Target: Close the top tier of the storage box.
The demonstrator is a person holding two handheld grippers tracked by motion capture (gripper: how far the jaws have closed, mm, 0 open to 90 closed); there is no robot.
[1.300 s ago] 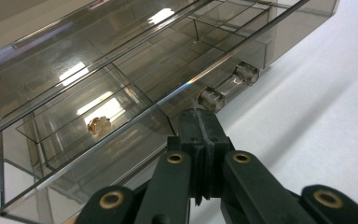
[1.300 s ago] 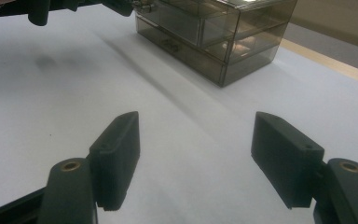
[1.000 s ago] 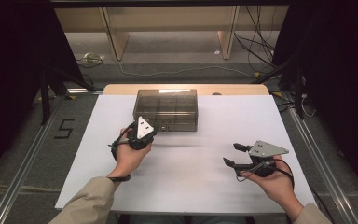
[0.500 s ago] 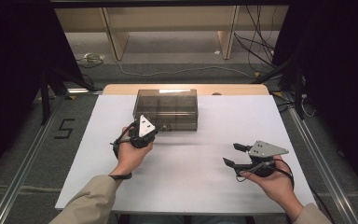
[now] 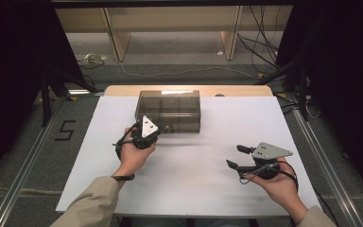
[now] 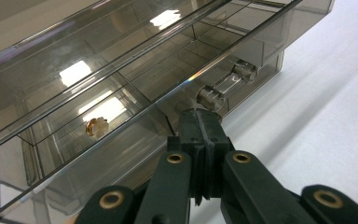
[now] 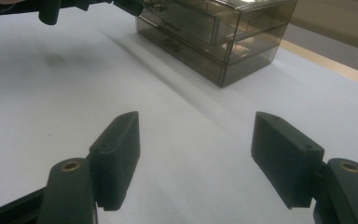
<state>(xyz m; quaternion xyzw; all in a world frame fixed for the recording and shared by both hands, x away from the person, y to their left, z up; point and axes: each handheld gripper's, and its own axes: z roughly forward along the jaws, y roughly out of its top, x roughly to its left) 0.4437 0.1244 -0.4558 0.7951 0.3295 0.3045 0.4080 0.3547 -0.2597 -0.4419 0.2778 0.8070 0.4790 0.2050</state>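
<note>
Two grippers work a smoked drawer box (image 5: 168, 111) at the table's (image 5: 203, 189) 12 o'clock. The left gripper (image 6: 200, 128), jaws pressed together, noses at a clear drawer knob (image 6: 209, 97); the right gripper (image 7: 193, 156) idles at 4 o'clock, jaws spread. Likely step: opening a drawer, which calls for parting the jaws round that knob, then pulling toward 6

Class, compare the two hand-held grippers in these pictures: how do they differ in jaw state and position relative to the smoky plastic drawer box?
The left hand-held gripper has its jaws pressed together, while the right hand-held gripper has its jaws spread wide. The left one sits right at the front of the drawer box, near a clear knob; the right one is well away from it, over bare white table. Both are held in a hand.
</note>
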